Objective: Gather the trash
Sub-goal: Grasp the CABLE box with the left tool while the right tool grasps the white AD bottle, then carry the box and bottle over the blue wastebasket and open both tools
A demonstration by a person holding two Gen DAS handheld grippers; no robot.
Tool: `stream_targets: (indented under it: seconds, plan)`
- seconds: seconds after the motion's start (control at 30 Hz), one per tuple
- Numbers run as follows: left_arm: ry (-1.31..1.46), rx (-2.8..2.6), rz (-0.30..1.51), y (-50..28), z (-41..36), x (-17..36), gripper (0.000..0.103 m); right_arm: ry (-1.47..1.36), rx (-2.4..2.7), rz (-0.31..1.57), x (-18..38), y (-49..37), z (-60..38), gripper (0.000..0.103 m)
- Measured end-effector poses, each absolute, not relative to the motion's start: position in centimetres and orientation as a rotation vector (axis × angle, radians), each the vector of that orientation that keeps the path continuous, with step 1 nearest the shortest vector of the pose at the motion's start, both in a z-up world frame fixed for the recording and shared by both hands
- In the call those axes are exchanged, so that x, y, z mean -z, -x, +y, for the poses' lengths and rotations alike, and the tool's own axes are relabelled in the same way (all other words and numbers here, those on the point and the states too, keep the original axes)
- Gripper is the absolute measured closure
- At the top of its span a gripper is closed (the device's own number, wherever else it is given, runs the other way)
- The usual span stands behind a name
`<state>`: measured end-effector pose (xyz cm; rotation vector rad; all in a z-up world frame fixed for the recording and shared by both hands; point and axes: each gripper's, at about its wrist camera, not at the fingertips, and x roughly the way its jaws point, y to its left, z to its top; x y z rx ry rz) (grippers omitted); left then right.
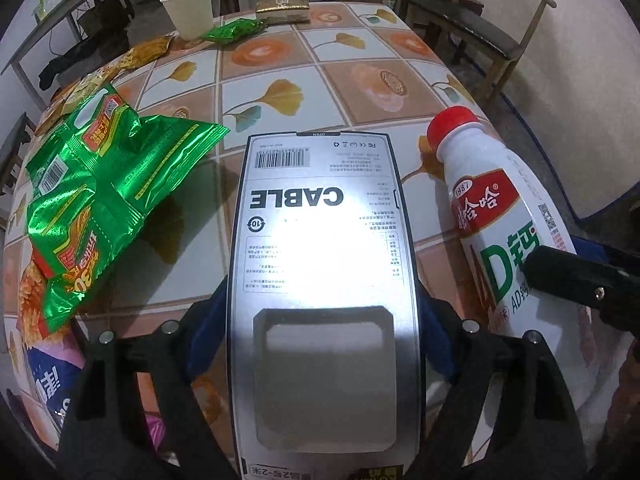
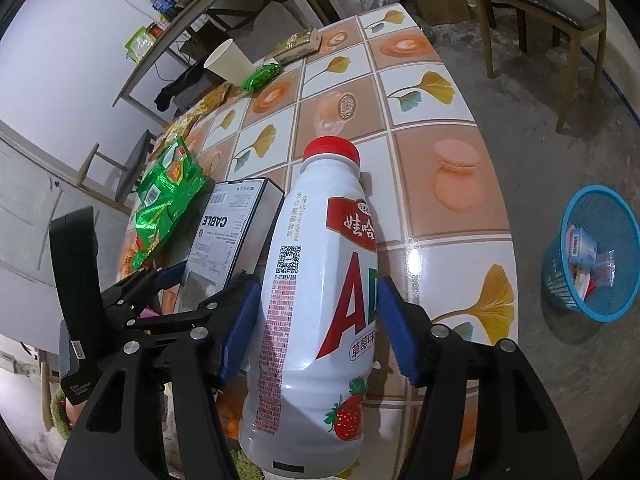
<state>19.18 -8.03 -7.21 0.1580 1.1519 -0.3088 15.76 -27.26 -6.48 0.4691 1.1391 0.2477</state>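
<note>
My left gripper [image 1: 320,316] is shut on a white cable box [image 1: 320,216], its blue pads pressed on both long sides; the box is held over the tiled table [image 1: 280,64]. It also shows in the right wrist view [image 2: 228,224]. My right gripper [image 2: 316,316] is shut on a white AD milk bottle [image 2: 316,280] with a red cap, held just above the table [image 2: 440,80]. The bottle also shows in the left wrist view [image 1: 500,216]. A green snack bag [image 1: 100,192] lies left of the box. A blue trash basket [image 2: 592,256] stands on the floor to the right.
A paper cup [image 1: 190,8], a small green wrapper [image 1: 232,32], a gold box [image 1: 282,8] and yellow wrappers [image 1: 140,54] sit at the table's far side. Chairs [image 2: 540,4] stand beyond the table. The basket holds several bits of trash.
</note>
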Motion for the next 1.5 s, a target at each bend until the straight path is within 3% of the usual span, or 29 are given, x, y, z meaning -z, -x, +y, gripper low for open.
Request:
stream_targets:
  seconds: [0.87, 1.13, 1.5]
  plan:
    - [-0.141, 0.369, 1.062, -18.0, -9.7, 2.9, 0.025, -0.569, -0.236, 1.024, 3.9, -13.3, -31.0, 0.045]
    - [-0.157, 0.502, 1.055, -18.0, -15.2, 1.9, 0.025, -0.611, -0.146, 0.977, 3.3, -11.1, -35.6, 0.045]
    - [-0.181, 0.756, 1.143, -19.5, -28.9, 2.8, 0.025, -0.725, 0.130, 0.917, 4.4, -6.5, -48.1, 0.045]
